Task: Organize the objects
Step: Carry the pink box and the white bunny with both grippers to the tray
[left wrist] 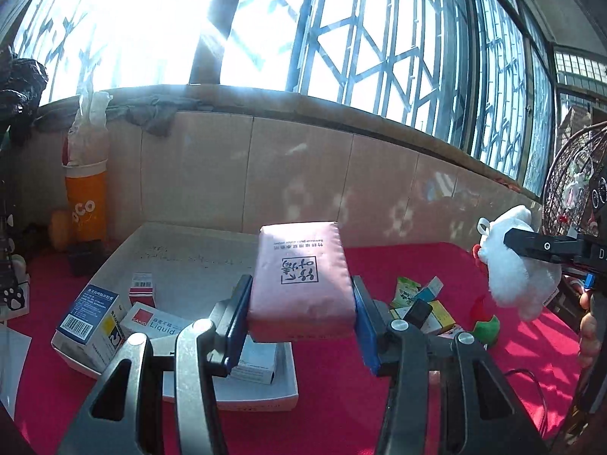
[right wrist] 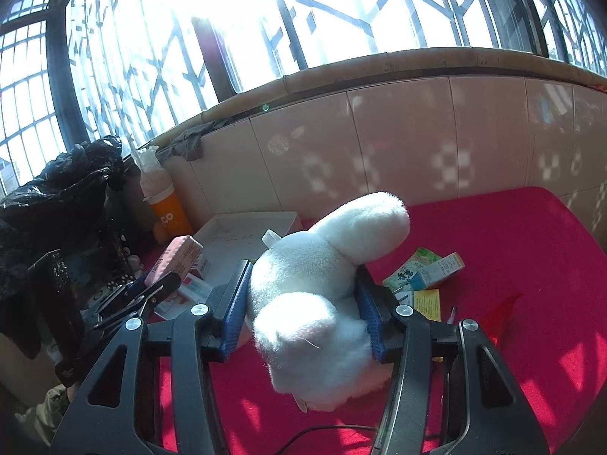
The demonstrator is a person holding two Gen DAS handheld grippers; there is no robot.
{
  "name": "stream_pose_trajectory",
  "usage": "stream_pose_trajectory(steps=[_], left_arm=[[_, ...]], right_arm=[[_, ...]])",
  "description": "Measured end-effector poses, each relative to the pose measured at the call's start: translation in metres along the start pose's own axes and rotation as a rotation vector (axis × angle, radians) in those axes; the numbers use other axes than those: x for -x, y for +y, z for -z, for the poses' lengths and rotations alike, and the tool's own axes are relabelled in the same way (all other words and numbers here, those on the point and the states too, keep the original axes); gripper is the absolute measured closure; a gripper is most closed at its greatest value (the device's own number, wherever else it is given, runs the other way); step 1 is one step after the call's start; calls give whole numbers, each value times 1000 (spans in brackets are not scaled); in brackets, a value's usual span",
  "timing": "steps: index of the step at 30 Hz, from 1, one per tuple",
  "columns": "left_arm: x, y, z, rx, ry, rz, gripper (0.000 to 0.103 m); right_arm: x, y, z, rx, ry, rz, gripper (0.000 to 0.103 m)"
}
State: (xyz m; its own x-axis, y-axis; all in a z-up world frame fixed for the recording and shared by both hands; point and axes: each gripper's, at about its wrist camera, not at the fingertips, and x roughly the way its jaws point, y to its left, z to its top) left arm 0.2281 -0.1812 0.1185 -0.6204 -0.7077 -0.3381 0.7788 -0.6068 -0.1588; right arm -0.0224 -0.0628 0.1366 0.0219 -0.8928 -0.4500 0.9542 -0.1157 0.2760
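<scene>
**Both grippers loaded above the red cloth**

The left gripper [left wrist: 301, 305] clamps a pink tissue pack [left wrist: 301, 280] across its width, long axis pointing away toward the tiled wall [left wrist: 303, 174], above the white tray [left wrist: 182, 269]; the right gripper [right wrist: 303, 311] squeezes a white plush toy [right wrist: 315, 303], its length running forward, over the red cloth [right wrist: 512, 265].

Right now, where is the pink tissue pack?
The pink tissue pack is clamped in the left tool, lifted above the white tray of boxes; the right wrist view shows it at left, beside the orange cup.
</scene>
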Motion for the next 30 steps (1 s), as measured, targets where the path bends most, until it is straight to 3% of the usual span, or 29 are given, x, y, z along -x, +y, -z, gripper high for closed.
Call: stream_pose_trajectory(steps=[19, 30], left_arm=[[16, 79, -18, 58, -65, -139, 53], [-21, 134, -36, 79, 15, -200, 53]], right_arm=[[-68, 73, -32, 89, 76, -90, 51], [-143, 100, -35, 110, 201, -107, 51]])
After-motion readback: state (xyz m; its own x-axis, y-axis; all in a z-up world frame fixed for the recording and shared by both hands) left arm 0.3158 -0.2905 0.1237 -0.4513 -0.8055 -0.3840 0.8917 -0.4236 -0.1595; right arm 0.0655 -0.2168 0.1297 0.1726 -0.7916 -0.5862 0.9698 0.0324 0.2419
